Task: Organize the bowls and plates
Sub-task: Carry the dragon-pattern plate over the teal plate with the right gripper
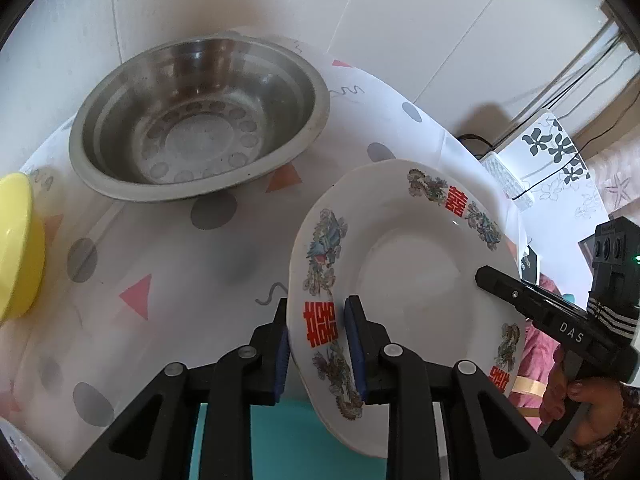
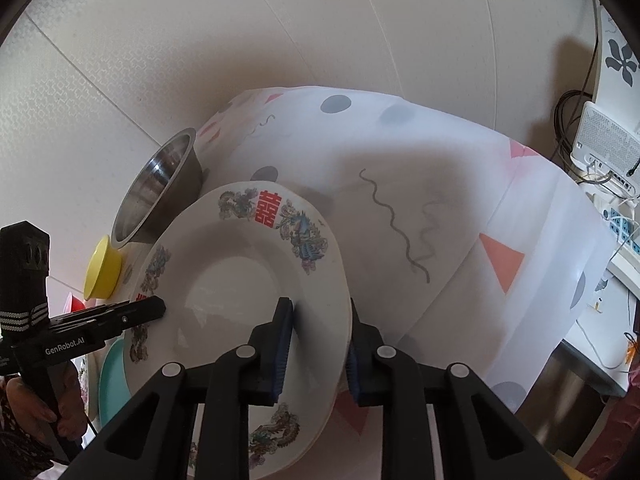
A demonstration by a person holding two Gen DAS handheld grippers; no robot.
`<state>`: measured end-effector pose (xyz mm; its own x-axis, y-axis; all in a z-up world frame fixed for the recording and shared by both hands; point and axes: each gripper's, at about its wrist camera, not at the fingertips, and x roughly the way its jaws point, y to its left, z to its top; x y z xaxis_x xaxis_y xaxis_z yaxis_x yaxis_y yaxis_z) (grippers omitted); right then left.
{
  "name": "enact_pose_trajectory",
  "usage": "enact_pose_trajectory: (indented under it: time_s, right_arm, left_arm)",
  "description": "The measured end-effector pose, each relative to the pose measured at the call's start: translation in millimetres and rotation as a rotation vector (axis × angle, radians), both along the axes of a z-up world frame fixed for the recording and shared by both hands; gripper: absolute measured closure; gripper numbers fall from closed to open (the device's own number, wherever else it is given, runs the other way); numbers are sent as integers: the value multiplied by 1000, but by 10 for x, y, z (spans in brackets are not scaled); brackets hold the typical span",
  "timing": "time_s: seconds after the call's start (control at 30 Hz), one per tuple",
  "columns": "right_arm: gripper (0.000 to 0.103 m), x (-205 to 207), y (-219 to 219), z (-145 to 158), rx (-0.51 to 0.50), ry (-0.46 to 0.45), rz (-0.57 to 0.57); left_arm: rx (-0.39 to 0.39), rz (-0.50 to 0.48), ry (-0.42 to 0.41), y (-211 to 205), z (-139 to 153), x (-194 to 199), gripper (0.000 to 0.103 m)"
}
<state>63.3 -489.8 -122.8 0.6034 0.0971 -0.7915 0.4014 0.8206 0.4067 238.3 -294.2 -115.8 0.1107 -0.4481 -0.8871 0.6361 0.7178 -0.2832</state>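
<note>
Both the left gripper [image 1: 316,344] and right gripper [image 2: 320,344] clamped opposite rims of the white plate [image 1: 412,264], seemingly lifted above the worktop [image 1: 168,248].

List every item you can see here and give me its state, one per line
White plate: lifted off the table, tilted, gripped at opposite rims.
Left gripper: shut on the plate's rim.
Right gripper: shut on the plate's rim.
Steel bowl: upright, empty, on the tablecloth.
Yellow bowl: upright beside the steel bowl; contents not visible.
</note>
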Motion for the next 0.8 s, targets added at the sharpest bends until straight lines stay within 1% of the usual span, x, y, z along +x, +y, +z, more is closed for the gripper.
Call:
enact_pose_trajectory:
  time_s: [0.33, 0.43, 0.8]
  right_arm:
    - [80, -39, 6, 77, -6, -22, 3]
    - [80, -94, 5, 135, -5, -32, 2]
    - [81, -47, 107, 367, -14, -63, 33]
  left_arm:
    - [-12, 6, -23, 40, 31, -63, 77]
    - [-24, 15, -27, 76, 82, -74, 77]
    - [-49, 56, -52, 315, 282, -112, 76]
